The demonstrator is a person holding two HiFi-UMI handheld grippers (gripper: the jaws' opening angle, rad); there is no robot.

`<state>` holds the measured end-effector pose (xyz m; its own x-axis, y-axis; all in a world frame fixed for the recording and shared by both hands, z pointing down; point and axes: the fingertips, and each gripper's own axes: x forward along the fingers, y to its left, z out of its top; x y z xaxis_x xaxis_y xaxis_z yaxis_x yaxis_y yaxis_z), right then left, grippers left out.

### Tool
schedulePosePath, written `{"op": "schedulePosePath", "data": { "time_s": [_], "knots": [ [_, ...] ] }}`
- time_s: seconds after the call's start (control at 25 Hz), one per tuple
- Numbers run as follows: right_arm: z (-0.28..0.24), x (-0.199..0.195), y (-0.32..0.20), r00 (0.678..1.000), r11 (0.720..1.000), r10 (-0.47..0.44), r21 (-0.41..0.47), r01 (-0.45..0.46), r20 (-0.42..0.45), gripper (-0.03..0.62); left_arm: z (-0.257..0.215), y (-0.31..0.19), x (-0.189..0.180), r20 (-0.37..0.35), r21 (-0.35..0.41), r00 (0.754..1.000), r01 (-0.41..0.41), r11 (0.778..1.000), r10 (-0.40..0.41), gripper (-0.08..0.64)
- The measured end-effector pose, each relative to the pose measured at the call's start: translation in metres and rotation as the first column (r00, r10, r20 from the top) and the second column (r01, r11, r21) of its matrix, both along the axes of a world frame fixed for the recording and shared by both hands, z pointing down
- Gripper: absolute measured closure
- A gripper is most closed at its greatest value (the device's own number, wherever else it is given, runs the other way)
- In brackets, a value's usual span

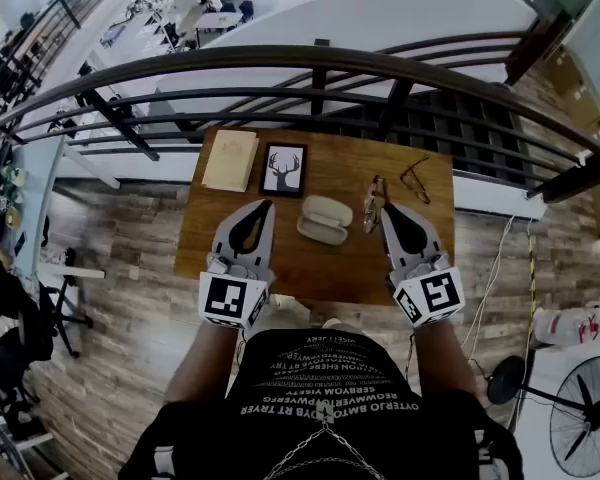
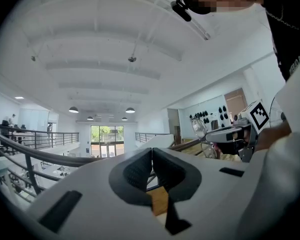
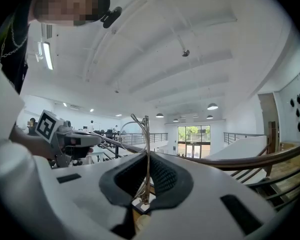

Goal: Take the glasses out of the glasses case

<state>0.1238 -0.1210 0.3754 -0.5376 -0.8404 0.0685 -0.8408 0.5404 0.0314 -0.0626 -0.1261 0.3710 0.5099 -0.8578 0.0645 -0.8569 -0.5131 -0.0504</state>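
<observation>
The pale glasses case [image 1: 320, 218] lies open on the wooden table [image 1: 280, 258], both halves showing and nothing inside. My right gripper [image 1: 386, 209] is just right of it, shut on a thin-framed pair of glasses [image 1: 371, 206] that stands on edge above the table. In the right gripper view the glasses' frame [image 3: 146, 149] runs upright between the closed pads [image 3: 162, 174]. My left gripper [image 1: 268, 206] hovers left of the case, shut with nothing between its fingers [image 2: 140, 170]. The left gripper view shows the right gripper [image 2: 230, 134] carrying the glasses [image 2: 200, 128].
A second pair of glasses [image 1: 415, 180] lies at the table's far right. A framed deer picture [image 1: 283, 169] and a tan notebook [image 1: 230, 160] lie at the far left. A dark curved railing [image 1: 310, 63] runs beyond the table over a drop to a lower floor.
</observation>
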Motion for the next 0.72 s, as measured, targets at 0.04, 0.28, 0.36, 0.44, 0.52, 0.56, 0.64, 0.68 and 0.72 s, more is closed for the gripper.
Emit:
{"op": "schedulePosePath", "data": {
  "time_s": [0.04,0.28,0.36,0.44,0.52,0.56,0.64,0.68,0.72],
  "knots": [
    [0.0,0.0,0.001,1.0,1.0,-0.001,0.001,0.001,-0.001,0.566,-0.002,0.001,0.001,-0.002,0.005,1.0,0.002,1.0,-0.002,0.532],
    [-0.006,-0.003,0.009,1.0,1.0,-0.019,0.002,0.019,0.002,0.566,-0.009,0.013,0.003,-0.01,0.011,1.0,0.013,1.0,-0.013,0.532],
    [-0.005,-0.004,0.012,1.0,1.0,-0.028,0.001,0.028,0.0,0.566,-0.01,0.018,0.002,-0.011,0.013,1.0,0.02,1.0,-0.02,0.532],
    [-0.003,-0.004,0.014,0.999,0.999,-0.034,-0.001,0.034,-0.002,0.566,-0.01,0.023,0.002,-0.011,0.014,1.0,0.029,0.999,-0.028,0.532],
    [-0.001,-0.002,0.016,0.999,0.999,-0.038,-0.003,0.038,-0.001,0.566,-0.009,0.029,0.003,-0.01,0.014,0.999,0.036,0.999,-0.036,0.532],
    [0.0,-0.001,0.018,0.999,0.999,-0.04,-0.004,0.04,-0.002,0.566,-0.009,0.031,0.004,-0.008,0.013,0.999,0.038,0.999,-0.038,0.532],
    [0.002,0.0,0.021,0.999,0.999,-0.046,-0.007,0.046,-0.008,0.566,-0.008,0.037,0.005,-0.006,0.01,0.999,0.043,0.999,-0.043,0.532],
    [0.003,0.0,0.023,0.999,0.999,-0.05,-0.008,0.05,-0.012,0.566,-0.007,0.039,0.006,-0.005,0.009,0.999,0.047,0.999,-0.047,0.532],
    [0.004,0.001,0.025,0.998,0.999,-0.054,-0.009,0.054,-0.016,0.566,-0.006,0.042,0.006,-0.004,0.008,0.999,0.051,0.999,-0.051,0.532]
  ]
}}
